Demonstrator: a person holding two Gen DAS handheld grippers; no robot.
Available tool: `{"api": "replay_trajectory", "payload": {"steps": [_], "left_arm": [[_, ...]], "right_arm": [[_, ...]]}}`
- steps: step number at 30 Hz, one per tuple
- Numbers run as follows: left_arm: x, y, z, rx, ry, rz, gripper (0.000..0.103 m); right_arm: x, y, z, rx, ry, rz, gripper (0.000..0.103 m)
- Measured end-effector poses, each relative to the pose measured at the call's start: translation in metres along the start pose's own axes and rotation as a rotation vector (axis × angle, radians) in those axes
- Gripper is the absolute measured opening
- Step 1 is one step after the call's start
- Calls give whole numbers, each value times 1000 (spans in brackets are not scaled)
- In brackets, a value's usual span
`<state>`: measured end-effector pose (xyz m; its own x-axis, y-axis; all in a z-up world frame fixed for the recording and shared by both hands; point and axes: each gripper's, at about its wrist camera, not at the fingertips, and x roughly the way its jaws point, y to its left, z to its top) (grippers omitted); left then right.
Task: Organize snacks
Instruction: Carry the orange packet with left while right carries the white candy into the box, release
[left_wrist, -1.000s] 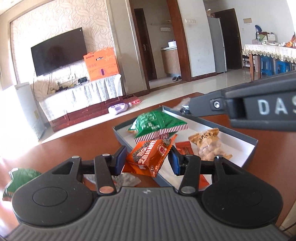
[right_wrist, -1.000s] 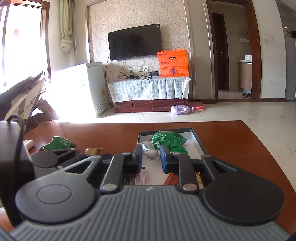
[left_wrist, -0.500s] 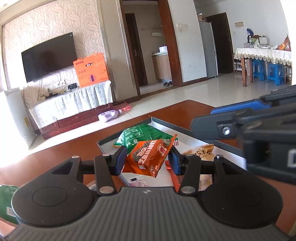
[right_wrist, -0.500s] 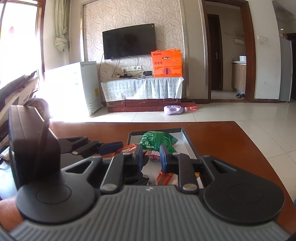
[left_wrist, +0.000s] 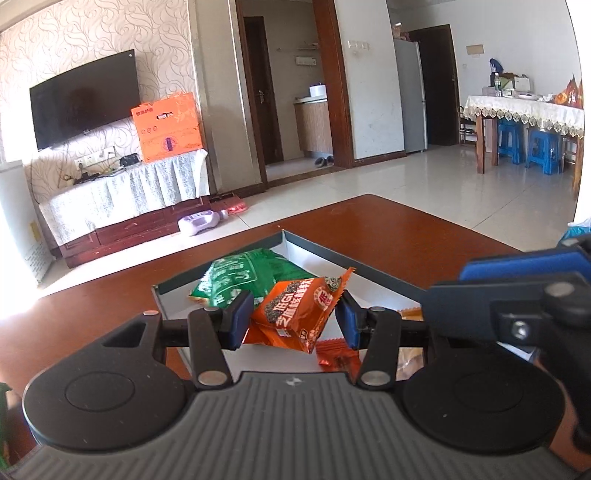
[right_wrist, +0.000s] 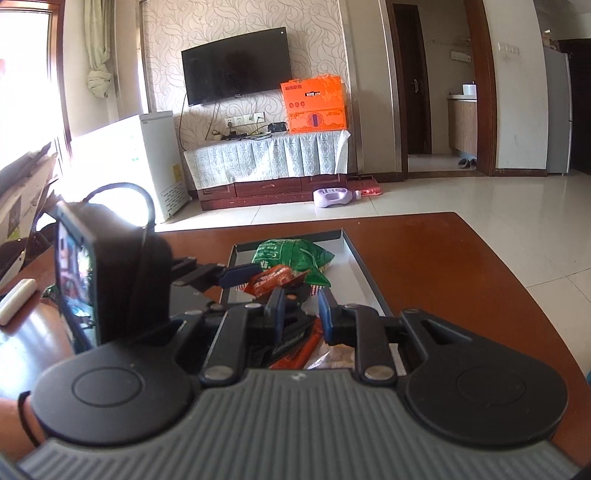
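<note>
Left tool (left_wrist: 293, 319) clamps orange snack packet (left_wrist: 295, 314) between its pads, held above tray (left_wrist: 369, 271), just over green bag (left_wrist: 240, 275) inside. Right tool (right_wrist: 301, 310) closed, empty, poised over tray's near end. Risk: packet gripped by crinkled edges; may slip out. Tools close together over desk (left_wrist: 406, 236); could collide on release.

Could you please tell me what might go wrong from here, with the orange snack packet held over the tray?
1. The left tool pinches the orange packet by its soft sides, so it may slip or drop askew.
2. Released here, the packet could land on the green bag and pile up instead of lying flat in the tray.
3. The right tool sits close beside the left one, so they might collide.
</note>
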<state>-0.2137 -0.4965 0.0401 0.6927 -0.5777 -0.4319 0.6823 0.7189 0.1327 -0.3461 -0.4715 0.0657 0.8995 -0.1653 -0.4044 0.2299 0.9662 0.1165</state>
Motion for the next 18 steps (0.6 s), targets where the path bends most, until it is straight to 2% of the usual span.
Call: {"api": "replay_trajectory", "payload": {"steps": [5,7,9,11,18], "left_arm": [[22,-2,3,8,23,-28,57],[26,-3,4,20,12,-39,63],[29,-4,6,34,6,-49,79],[28,-6,6,46,-9,-42,89],[21,-9,6,62,-21,-46,92]], "right_arm": [[5,-4,-2,14,25,-16,22],[5,-6,-2,28,23,-19,22],[4,-7,-2,35,18,-23,22],[3,-7,-3,38,16,-26,22],[0,-7,-6,51,-2,-20,23]]}}
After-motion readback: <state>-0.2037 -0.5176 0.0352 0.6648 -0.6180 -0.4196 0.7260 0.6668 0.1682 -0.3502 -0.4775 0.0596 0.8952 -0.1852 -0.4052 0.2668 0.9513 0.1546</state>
